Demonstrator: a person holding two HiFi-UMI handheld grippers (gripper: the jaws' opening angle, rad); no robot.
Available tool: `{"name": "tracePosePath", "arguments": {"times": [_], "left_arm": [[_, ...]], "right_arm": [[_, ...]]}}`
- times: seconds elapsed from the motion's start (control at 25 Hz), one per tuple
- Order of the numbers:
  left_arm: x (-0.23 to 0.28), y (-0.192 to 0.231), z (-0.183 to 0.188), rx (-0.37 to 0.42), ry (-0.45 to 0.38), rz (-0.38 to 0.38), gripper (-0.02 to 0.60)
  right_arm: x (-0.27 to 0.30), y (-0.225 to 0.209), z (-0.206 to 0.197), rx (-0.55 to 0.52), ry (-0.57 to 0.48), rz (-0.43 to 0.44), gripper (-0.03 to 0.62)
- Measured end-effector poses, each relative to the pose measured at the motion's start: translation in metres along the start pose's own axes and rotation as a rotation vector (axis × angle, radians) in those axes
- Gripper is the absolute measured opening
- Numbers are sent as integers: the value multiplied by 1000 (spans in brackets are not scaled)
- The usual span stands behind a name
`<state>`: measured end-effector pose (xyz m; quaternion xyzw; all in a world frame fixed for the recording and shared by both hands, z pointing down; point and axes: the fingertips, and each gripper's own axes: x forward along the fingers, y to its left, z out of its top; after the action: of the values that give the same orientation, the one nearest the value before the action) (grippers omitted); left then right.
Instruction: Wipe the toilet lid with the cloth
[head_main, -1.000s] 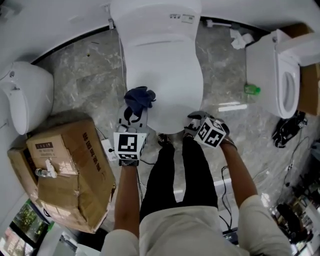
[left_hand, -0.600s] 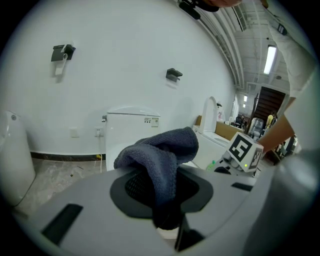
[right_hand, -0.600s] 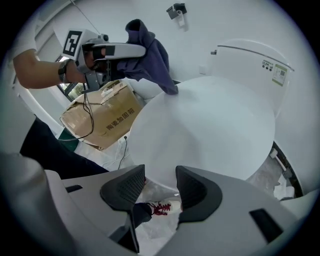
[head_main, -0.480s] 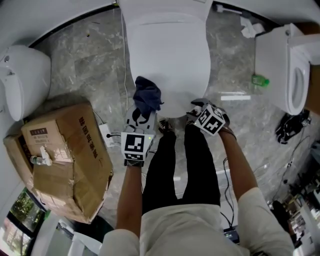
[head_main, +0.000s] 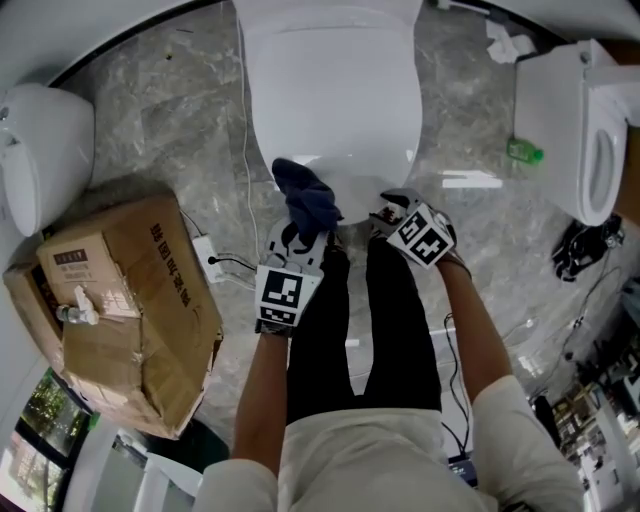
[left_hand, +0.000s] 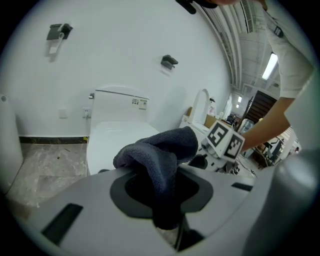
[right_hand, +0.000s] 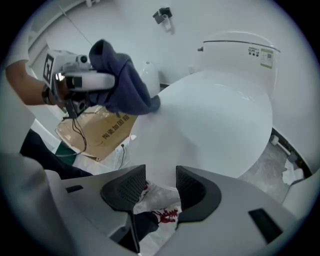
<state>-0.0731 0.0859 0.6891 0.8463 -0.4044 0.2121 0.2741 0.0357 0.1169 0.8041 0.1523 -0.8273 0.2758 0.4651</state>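
- Our left gripper (left_hand: 161, 192) clamps the dark cloth (left_hand: 159, 149) at the front edge of the toilet lid (head_main: 335, 90);
- our right gripper (right_hand: 160, 186) holds nothing, its jaws slightly apart;
- a cardboard box (head_main: 130, 310) sits close on our left.

Operator clothing: pale short-sleeved shirt (head_main: 390, 462), black trousers (head_main: 392, 330), white shoe (right_hand: 159, 201) with red print. Left gripper (head_main: 303, 233) and right gripper (right_hand: 160, 183): light grey housings, dark ribbed pads (right_hand: 126, 187) (visible in the right gripper view), each carrying a white cube (head_main: 282, 298) with black square markers.
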Motion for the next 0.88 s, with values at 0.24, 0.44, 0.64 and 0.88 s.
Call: {"name": "tracePosePath", "arguments": {"times": [0.24, 0.44, 0.64, 0.88], "left_arm": [[21, -27, -63, -13, 148, -103, 78], [37, 0, -97, -83, 224, -25, 78], [50, 57, -75, -115, 208, 80, 78], [74, 115, -29, -72, 165, 88, 78]], "right_arm": [[-41, 2, 8, 246, -202, -8, 204], [-67, -4, 12, 334, -291, -59, 199], [-88, -15, 35, 350, -362, -113, 196], [-110, -40, 68, 354, -446, -205, 183]]}}
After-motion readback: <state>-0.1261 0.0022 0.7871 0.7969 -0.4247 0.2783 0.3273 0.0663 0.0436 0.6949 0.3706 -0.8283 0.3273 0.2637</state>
